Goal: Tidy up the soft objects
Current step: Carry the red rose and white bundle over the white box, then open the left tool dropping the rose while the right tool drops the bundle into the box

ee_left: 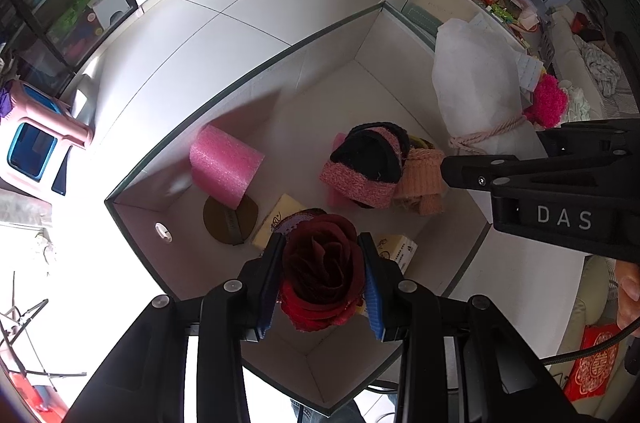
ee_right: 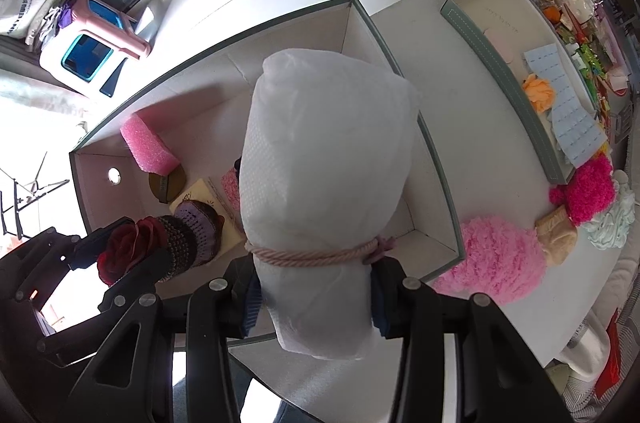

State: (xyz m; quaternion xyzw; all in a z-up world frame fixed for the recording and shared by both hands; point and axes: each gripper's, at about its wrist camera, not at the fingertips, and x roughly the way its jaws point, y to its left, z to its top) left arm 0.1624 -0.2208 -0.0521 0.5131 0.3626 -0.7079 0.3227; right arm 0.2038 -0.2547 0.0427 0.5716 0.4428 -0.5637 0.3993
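Note:
My left gripper [ee_left: 322, 271] is shut on a dark red fabric rose [ee_left: 320, 263] sewn to a purple and brown knitted hat [ee_right: 188, 235]. It hangs over the near end of a deep white box [ee_left: 328, 63]. In the box lie a pink foam roll [ee_left: 226, 165], a brown disc [ee_left: 224, 219], tissue packs [ee_left: 276, 219] and pink, black and peach knitwear [ee_left: 364, 167]. My right gripper [ee_right: 316, 287] is shut on a white wrapped bundle [ee_right: 320, 143] below its pink rope [ee_right: 312, 255], over the box's right side. The bundle hides part of the box floor.
A shallow grey-rimmed tray [ee_right: 492, 63] to the right holds a blue cloth [ee_right: 572, 119] and an orange pompom [ee_right: 540, 93]. Pink [ee_right: 496, 259] and magenta [ee_right: 588, 191] fluffy items lie on the table beside the box. A pink stool [ee_left: 36, 139] stands on the floor at the left.

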